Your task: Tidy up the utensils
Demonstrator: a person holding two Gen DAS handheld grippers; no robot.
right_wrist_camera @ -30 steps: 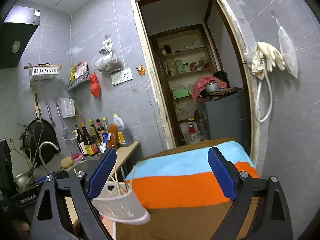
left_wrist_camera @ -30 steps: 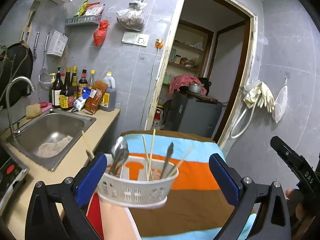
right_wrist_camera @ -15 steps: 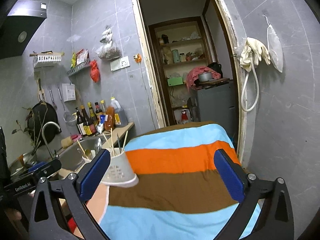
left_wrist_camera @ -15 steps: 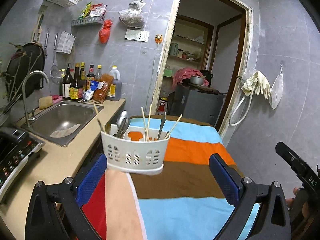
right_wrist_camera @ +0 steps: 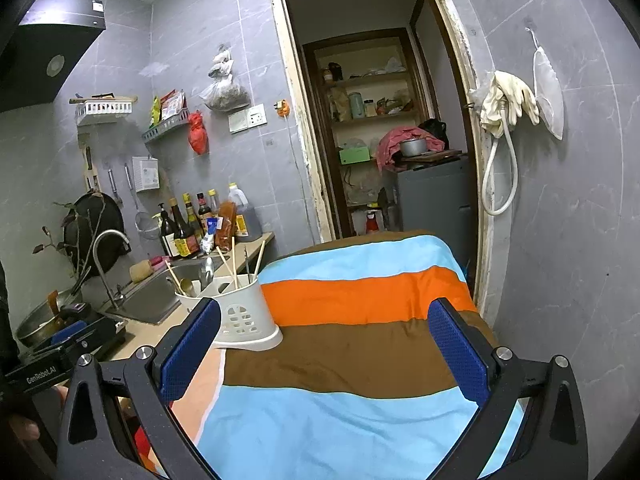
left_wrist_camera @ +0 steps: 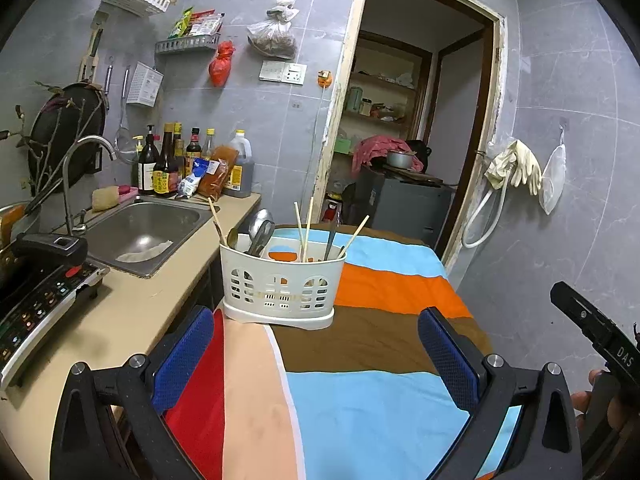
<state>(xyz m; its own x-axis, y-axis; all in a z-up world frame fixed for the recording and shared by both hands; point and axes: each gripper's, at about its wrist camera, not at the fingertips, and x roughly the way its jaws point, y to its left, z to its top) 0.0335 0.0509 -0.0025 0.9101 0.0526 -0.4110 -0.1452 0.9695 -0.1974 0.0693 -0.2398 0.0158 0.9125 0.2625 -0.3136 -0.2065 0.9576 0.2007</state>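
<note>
Striped cloth in blue, brown and orange covered the surface filling the lower frame, grey tiled walls and an open doorway behind. The white utensil caddy was stood at the cloth's left edge, beside the countertop and sink. Left gripper and right gripper were held wide apart, nothing between them

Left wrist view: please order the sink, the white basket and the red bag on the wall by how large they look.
1. sink
2. white basket, nearer the camera, so close to the sink
3. red bag
</note>
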